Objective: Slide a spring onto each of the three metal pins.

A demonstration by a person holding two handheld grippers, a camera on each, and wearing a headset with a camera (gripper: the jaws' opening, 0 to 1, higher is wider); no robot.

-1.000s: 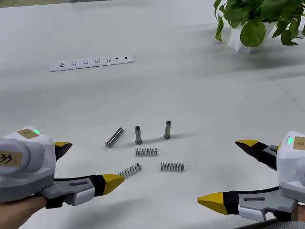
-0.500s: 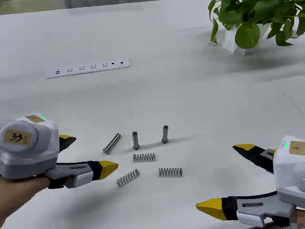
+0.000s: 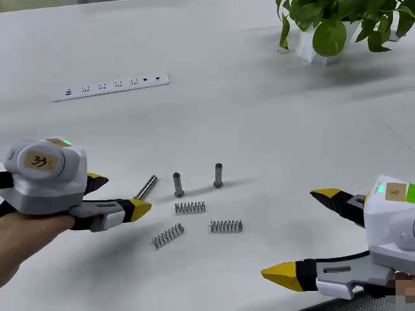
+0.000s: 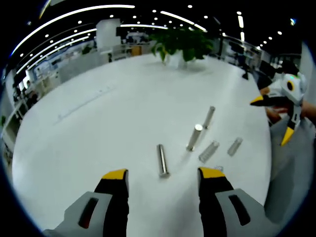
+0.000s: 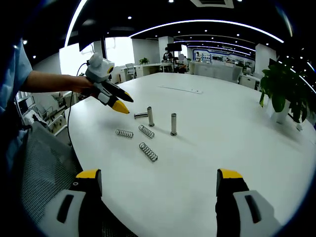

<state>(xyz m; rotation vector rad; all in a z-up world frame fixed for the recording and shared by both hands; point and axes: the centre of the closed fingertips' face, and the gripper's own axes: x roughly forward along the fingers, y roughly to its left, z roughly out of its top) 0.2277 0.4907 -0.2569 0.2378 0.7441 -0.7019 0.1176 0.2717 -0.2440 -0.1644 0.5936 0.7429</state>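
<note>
Left hand-held gripper point(image 3: 126, 194): near left, held level, jaws wide, tips just short of the lying pin point(image 3: 146, 186).
Upright pins point(image 3: 177, 184) point(image 3: 218, 175): two, mid-tabletop point(image 3: 259, 123).
Springs point(image 3: 190, 207) point(image 3: 168, 235) point(image 3: 226, 226): three, loose, just nearer.
Right hand-held gripper point(image 3: 290, 233): near right, jaws wide, well apart.

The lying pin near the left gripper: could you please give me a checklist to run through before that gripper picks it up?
1. Left gripper open: ok, jaws spread wide.
2. Lying pin lined up with the gap: ok, in the left gripper view it points along the middle between the jaws.
3. Jaws around the pin's shaft: not ok, only its near end reaches the tips.
4. Upright pins out of the way: ok, both stand off to one side.
5. Springs ready: ok, all three lie loose, none on a pin.
6. Right gripper clear: ok, open and held away from the parts.
</note>
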